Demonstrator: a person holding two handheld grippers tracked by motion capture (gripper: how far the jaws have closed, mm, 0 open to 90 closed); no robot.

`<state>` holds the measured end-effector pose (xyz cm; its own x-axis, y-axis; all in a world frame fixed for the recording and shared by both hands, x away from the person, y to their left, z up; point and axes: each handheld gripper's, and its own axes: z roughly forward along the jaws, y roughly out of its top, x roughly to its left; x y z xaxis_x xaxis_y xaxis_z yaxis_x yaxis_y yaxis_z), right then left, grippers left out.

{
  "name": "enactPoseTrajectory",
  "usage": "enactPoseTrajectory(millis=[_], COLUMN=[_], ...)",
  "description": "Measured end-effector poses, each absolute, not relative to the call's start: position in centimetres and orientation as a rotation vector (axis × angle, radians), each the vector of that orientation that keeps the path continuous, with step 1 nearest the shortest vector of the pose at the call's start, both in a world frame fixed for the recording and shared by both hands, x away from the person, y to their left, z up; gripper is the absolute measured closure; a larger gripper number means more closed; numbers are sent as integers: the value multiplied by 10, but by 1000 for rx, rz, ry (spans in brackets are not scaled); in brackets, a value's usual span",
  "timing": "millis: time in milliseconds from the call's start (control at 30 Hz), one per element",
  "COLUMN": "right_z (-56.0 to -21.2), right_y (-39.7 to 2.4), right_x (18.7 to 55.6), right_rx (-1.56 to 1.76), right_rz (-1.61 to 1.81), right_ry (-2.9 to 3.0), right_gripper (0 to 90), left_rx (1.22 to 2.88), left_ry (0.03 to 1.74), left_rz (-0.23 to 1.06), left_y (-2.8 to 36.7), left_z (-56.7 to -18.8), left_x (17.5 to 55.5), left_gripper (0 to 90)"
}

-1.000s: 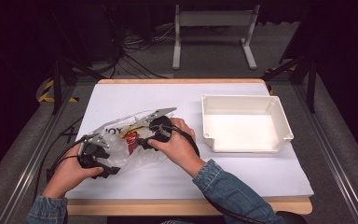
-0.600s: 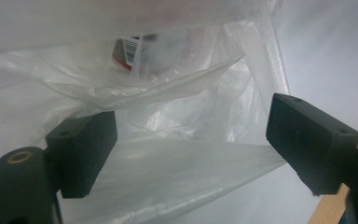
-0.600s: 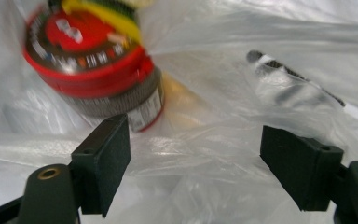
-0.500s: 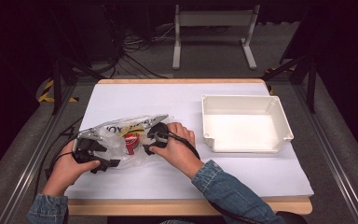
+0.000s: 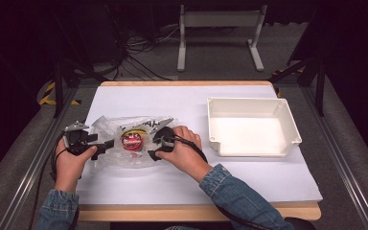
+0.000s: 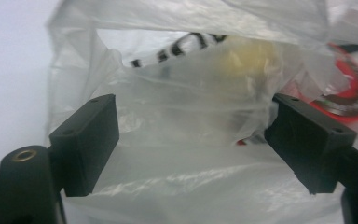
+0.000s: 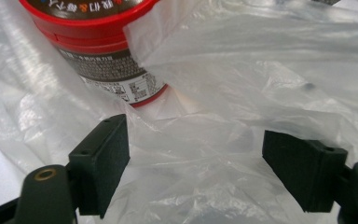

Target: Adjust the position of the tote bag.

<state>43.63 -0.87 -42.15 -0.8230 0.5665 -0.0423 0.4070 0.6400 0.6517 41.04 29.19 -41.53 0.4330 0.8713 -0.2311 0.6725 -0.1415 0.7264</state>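
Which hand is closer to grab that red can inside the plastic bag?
Probably the right. The right gripper sits beside the red can, which looms just ahead of its open jaws. The left gripper faces bunched plastic bag, with the can off to one side.

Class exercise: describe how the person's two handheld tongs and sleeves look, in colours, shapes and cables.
Both tongs are black. The left tongs carry a grey three-cornered plate on top; the right tongs trail a black cable along the forearm. Up close the pads are blocky, matte black rectangles with small holes. Both sleeves are blue denim.
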Motion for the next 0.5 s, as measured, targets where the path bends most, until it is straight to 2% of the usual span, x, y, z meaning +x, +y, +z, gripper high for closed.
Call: enactPoseTrajectory(millis=[300,500], right_z=[-431,-433], right_y=[-10,-17], right_x=[438,441], right_rx=[706,732], right_rz=[921,930], right_ry=[2666,2705], right_gripper=[137,142], left_rx=[1869,1897], left_ry=[1475,1519], left_rz=[366,297], left_y=[308,314], left_z=[-436,-439], left_x=[417,413], left_gripper=[202,182])
